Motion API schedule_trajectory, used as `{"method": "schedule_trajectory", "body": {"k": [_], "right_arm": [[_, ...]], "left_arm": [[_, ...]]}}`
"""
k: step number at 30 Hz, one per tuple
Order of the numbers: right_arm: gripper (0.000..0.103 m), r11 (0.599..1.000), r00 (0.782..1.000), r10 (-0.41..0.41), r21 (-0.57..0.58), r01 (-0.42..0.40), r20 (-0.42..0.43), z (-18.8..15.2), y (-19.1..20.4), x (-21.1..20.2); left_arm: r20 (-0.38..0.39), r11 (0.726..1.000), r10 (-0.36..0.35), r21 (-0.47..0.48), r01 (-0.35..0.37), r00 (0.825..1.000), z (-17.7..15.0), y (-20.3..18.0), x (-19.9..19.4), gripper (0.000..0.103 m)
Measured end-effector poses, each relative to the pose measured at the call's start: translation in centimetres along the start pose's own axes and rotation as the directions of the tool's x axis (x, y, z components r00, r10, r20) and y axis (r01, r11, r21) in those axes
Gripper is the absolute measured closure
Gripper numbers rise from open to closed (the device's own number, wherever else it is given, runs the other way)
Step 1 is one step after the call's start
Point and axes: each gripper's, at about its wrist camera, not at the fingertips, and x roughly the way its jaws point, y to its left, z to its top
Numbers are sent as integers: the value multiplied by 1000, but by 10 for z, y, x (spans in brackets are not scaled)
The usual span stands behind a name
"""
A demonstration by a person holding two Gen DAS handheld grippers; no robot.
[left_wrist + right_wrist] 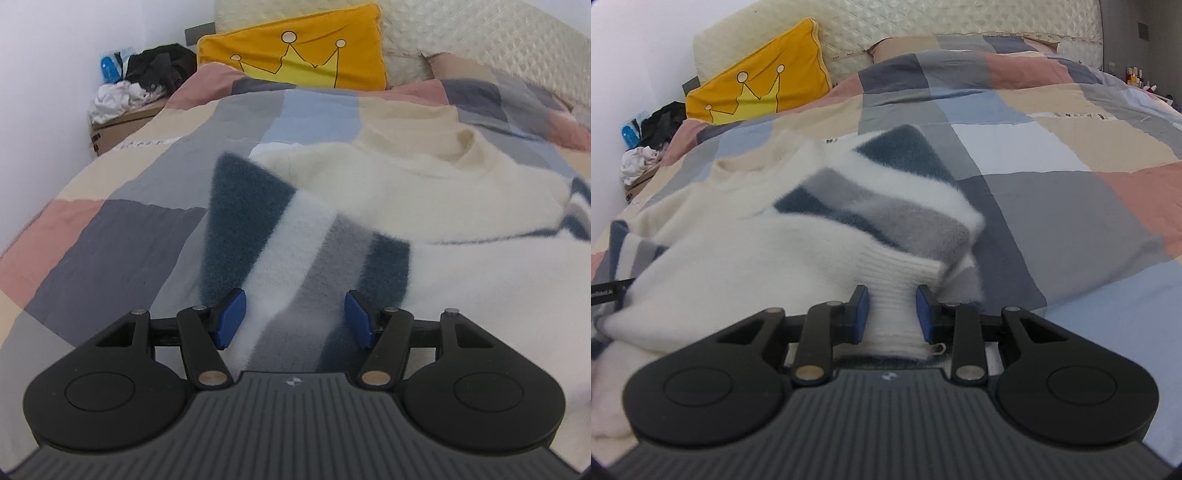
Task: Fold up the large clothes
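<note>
A fluffy cream sweater (pixel 424 192) lies spread on a bed covered by a patchwork quilt (pixel 110 229) of grey, pink, beige and pale blue blocks. Its collar faces the headboard (pixel 923 26), and both striped sleeves (dark teal, white and grey bands) are folded in over the body.

The left gripper (pixel 293 317) hangs just above one striped sleeve (pixel 295 251), its jaws standing wide on either side of the fabric; the blue pads (pixel 231 317) do not press on it.

The right gripper (pixel 892 314) has its jaws set narrow around the sweater's ribbed white cuff (pixel 890 295), the knit bunched between the pads (pixel 860 314), which appear to pinch it. The other striped sleeve (pixel 879 206) lies just past that cuff, draped across the cream body.

A yellow cushion (pixel 303 51) with a drawn crown leans against the quilted headboard. Beside the bed near the wall, a cardboard box (pixel 122 125) carries a heap of white and black clothes (pixel 140 81) with something blue next to them.
</note>
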Motion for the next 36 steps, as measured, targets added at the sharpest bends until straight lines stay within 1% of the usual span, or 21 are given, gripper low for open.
{"method": "schedule_trajectory", "body": {"k": [5, 7, 12, 15, 19, 22, 26, 31, 34, 36], "right_arm": [[70, 1000, 1000, 13, 13, -13, 15, 3, -1, -10], [70, 999, 999, 32, 17, -32, 26, 3, 1, -19], [70, 997, 996, 78, 25, -79, 44, 1, 7, -46], [70, 996, 994, 85, -25, -84, 65, -1, 17, -63], [70, 991, 992, 102, -91, -94, 81, -4, 27, -85], [70, 987, 989, 97, -135, -82, 109, -10, 30, -104], [70, 989, 986, 116, -108, -103, 118, -19, 25, -127], [70, 991, 986, 118, -78, -110, 114, -31, 20, -149], [70, 992, 988, 120, -40, -117, 93, -38, 11, -157], [70, 995, 992, 103, -17, -103, 71, -42, 5, -158]], "left_arm": [[-12, 997, -34, -67, 33, 999, 4, 9, -21, 37], [-19, 994, -52, -92, 50, 998, 5, 12, -32, 36], [-19, 993, -55, -108, 53, 998, -6, 13, -70, 36], [-10, 988, -82, -131, 80, 997, -13, 13, -98, 36], [22, 980, -101, -170, 103, 995, -23, 12, -138, 36], [33, 976, -117, -183, 121, 993, -35, 10, -165, 36], [31, 978, -120, -167, 124, 992, -56, 11, -196, 36], [3, 973, -125, -197, 123, 992, -77, 18, -221, 36], [-4, 972, -129, -201, 125, 992, -82, 20, -232, 36], [-17, 972, -137, -196, 131, 990, -83, 21, -236, 36]]}}
